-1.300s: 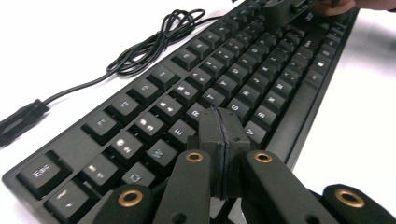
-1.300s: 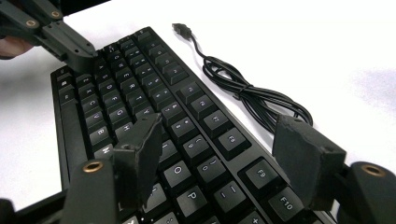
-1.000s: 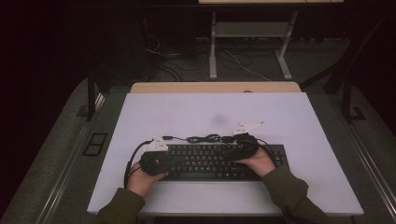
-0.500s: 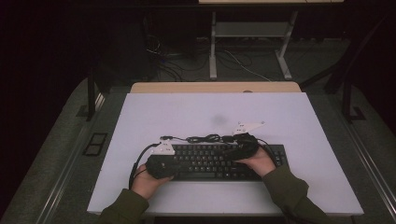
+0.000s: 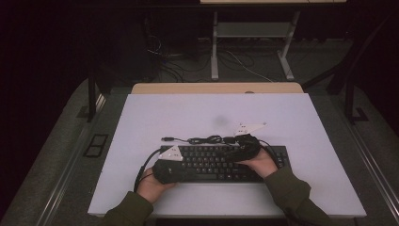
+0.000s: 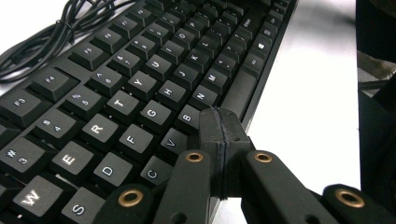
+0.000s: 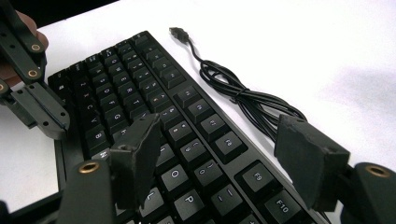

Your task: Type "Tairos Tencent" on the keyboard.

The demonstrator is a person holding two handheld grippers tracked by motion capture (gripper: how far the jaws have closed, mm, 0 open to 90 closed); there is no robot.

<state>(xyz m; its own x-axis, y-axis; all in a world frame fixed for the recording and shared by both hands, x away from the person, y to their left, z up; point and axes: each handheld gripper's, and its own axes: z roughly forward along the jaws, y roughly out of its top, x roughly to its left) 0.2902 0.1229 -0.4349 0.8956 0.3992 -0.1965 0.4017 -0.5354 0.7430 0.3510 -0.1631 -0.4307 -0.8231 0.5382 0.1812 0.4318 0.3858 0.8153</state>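
From the high view, a black keyboard [image 5: 221, 162] lies lengthwise across the near half of a white table [image 5: 197, 113], its black cable [image 5: 207, 139] bunched along the far edge and ending in a plug to the left. The left gripper [image 5: 165, 170] rests over the keyboard's left end and the right gripper [image 5: 242, 147] over the keys toward its right end, each carried by a hand in a dark green sleeve. In the left gripper view, the keys show white letters on matte black caps, and the left gripper [image 6: 218, 126] hangs just above the bottom letter row beside the spacebar; its jaws are clenched tight together with nothing between them. In the right gripper view, the keyboard [image 7: 154, 116] runs away diagonally, the coiled cable [image 7: 243, 100] beside its function row; the right gripper [image 7: 222, 149] hovers over the number and function keys with its jaws spread apart, grasping nothing, while the left gripper [image 7: 44, 116] shows at the far end.
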